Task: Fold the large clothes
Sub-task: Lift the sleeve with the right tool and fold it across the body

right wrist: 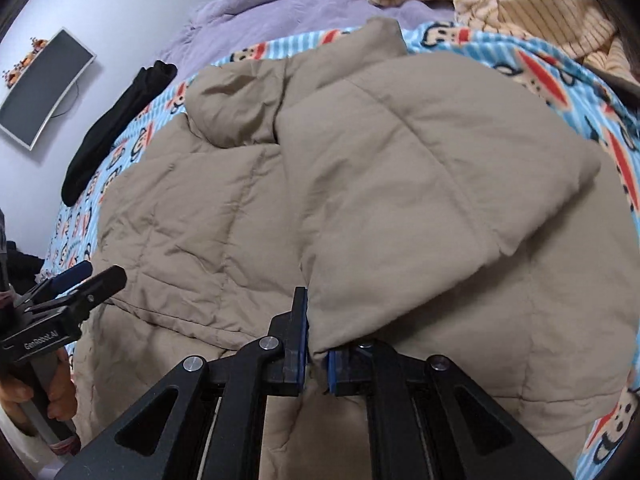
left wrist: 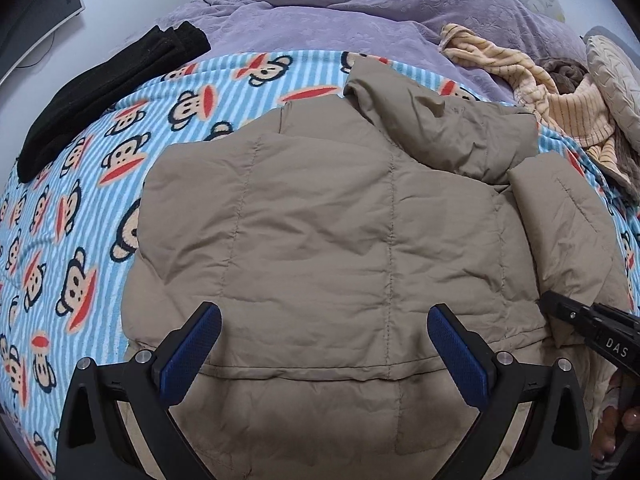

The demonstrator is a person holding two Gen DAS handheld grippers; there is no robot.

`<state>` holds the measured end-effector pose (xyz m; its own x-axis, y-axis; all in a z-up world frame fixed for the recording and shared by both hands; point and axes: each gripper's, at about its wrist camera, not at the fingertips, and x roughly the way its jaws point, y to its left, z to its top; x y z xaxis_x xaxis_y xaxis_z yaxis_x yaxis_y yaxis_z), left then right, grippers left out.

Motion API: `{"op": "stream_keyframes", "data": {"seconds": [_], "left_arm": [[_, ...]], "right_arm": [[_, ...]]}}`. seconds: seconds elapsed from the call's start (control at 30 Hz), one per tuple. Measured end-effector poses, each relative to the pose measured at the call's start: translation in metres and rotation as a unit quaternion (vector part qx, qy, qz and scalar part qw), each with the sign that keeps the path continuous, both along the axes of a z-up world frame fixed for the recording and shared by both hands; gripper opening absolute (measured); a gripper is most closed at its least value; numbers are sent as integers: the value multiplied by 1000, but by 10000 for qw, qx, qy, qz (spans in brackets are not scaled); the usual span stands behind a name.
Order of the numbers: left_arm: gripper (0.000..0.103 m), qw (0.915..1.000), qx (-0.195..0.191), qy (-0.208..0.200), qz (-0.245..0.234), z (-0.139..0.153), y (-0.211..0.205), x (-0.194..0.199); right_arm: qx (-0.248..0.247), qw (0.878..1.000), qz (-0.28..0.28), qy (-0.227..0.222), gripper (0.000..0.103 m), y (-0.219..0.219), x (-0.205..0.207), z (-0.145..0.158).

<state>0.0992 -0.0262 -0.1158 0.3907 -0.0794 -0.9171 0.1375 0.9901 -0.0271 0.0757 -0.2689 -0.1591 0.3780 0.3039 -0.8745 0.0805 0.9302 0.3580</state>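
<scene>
Here, a puffy tan jacket lies across the monkey-print blanket; the right gripper pinches its sleeve edge, the left gripper hovers spread. Soft, light, probably slippery: best grabbed at seams.

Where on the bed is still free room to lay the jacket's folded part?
Free: the monkey blanket between the black garment and the tan jacket. Crowded: the side with the striped cloth, close to the jacket's hood. The right tongs pinch the jacket; the left tongs are open.
</scene>
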Motion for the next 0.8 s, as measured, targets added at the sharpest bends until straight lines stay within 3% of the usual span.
{"op": "stream_keyframes", "data": {"seconds": [0.1,0.17,0.2,0.23,0.4,0.47,0.5,0.53,0.57,0.6,0.7,0.8], "left_arm": [[103,9999,-80,21,-63,-1,-3,2],[103,9998,-143,8,-125,0,-6,4],[103,9997,-174,3,-152,1,-7,6],[103,9996,-209,-2,-170,1,-8,7],[103,9987,-455,44,-216,2,-9,16],[103,9983,-541,74,-218,2,-8,18],[103,9979,-595,91,-232,2,-7,20],[103,9974,-664,124,-248,2,-5,21],[103,9967,-757,170,-250,2,-2,23],[103,9958,-860,204,-237,3,3,24],[103,9908,-1307,280,-186,5,21,29],[103,9825,-1820,380,-86,7,41,33]], "right_arm": [[320,9989,-270,193,12,-10,-1,0],[599,9967,-495,224,36,-20,-7,7],[791,9947,-638,137,61,-27,-12,13],[944,9922,-811,10,73,-36,-19,21],[1381,9718,-1875,-369,73,-83,-33,35],[1771,9554,-2344,-315,73,-103,-28,27],[1942,9462,-2568,-336,63,-110,-25,23],[2027,9406,-2699,-366,31,-114,-20,21],[2002,9404,-2727,-356,14,-115,-14,21],[1877,9441,-2680,-402,8,-111,-6,26],[1456,9653,-2018,-798,8,-82,12,55],[1015,9844,-961,-1067,8,-33,27,81]]}}
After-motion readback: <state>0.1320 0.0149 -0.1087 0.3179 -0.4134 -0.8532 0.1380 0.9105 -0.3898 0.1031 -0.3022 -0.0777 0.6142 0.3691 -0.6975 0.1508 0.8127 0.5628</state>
